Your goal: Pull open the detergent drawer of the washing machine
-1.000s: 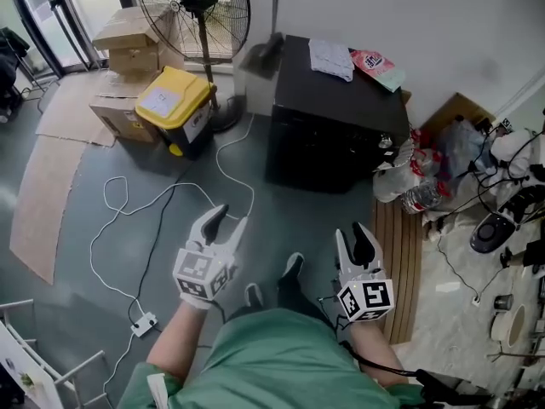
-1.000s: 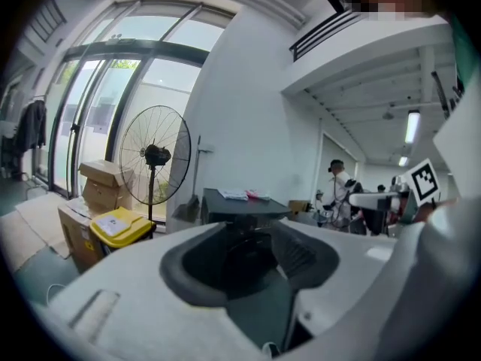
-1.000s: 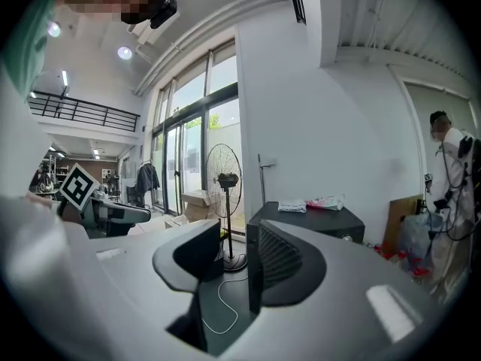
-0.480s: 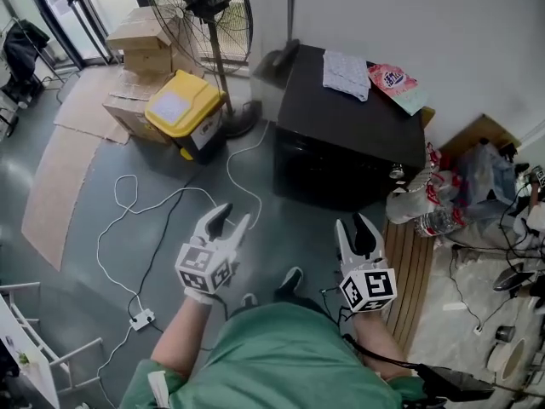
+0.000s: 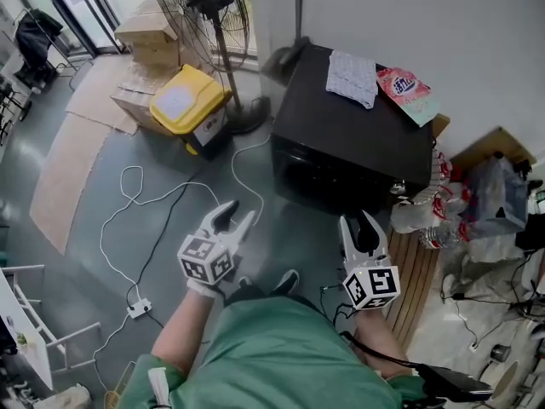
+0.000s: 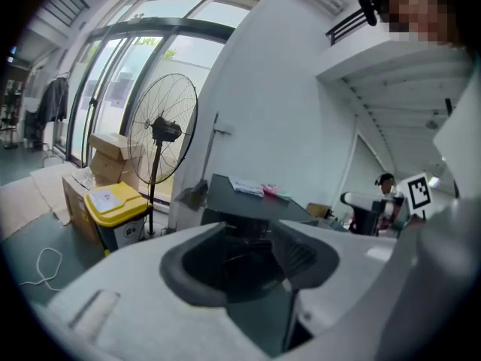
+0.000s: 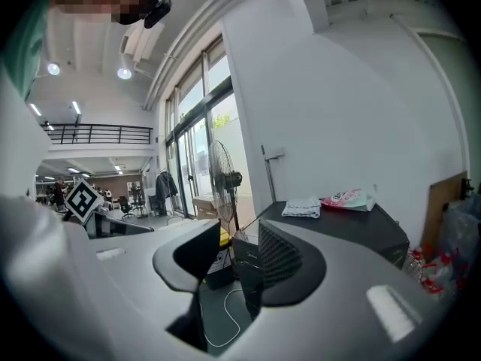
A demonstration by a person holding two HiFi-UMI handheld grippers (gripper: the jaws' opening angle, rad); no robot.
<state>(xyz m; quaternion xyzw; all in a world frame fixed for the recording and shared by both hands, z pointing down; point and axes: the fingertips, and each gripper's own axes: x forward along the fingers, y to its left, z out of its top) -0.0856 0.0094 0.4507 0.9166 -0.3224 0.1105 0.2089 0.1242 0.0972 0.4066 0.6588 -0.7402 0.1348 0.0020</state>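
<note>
- Washing machine point(image 5: 349, 135): black, against the wall ahead of me. Its front is dark, and I cannot pick out the detergent drawer.
- On its lid: folded cloth point(image 5: 352, 77), pink detergent packet point(image 5: 407, 88).
- Left gripper point(image 5: 237, 216), right gripper point(image 5: 358, 225): both have jaws spread with nothing between them, and both are short of the machine.
- White cable point(image 5: 233, 167): loops over the floor between me and the machine.
- Yellow bin point(image 5: 183, 102), fan point(image 5: 209, 11): to the machine's left.
- Bags and bottles point(image 5: 426, 216): piled at its right.
</note>
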